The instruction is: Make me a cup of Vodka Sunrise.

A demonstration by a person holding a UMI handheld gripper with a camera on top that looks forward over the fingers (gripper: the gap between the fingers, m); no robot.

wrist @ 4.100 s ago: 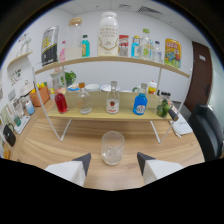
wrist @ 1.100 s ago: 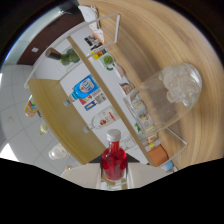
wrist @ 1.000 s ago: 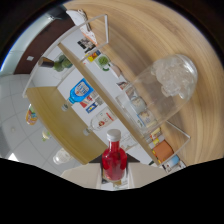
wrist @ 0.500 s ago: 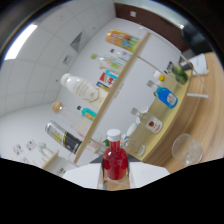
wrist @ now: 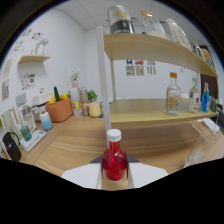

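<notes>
The red bottle (wrist: 114, 161), small with a white cap and red liquid inside, sits upright between our gripper's (wrist: 114, 175) two white fingers (wrist: 82, 176), which pinch it from either side so that it hangs above the wooden table (wrist: 70, 145). We take the two-tier wooden shelf (wrist: 150, 117) as our landmark: the bottle is in front of its white upright post, nearer to us than the lower board. On that lower board, to the right of the post, stands a clear glass bottle (wrist: 173, 95) with a brown stopper, and further right a blue bottle (wrist: 205, 97) beside another clear one. On the top board we see large clear containers, one with a dark label (wrist: 120, 20). Left of the shelf, along the wall, are an orange pot (wrist: 59, 109) with a green plant, a yellow cup (wrist: 94, 109) and a small white-and-blue container (wrist: 45, 120). A small wall shelf (wrist: 32, 59) hangs above these.
</notes>
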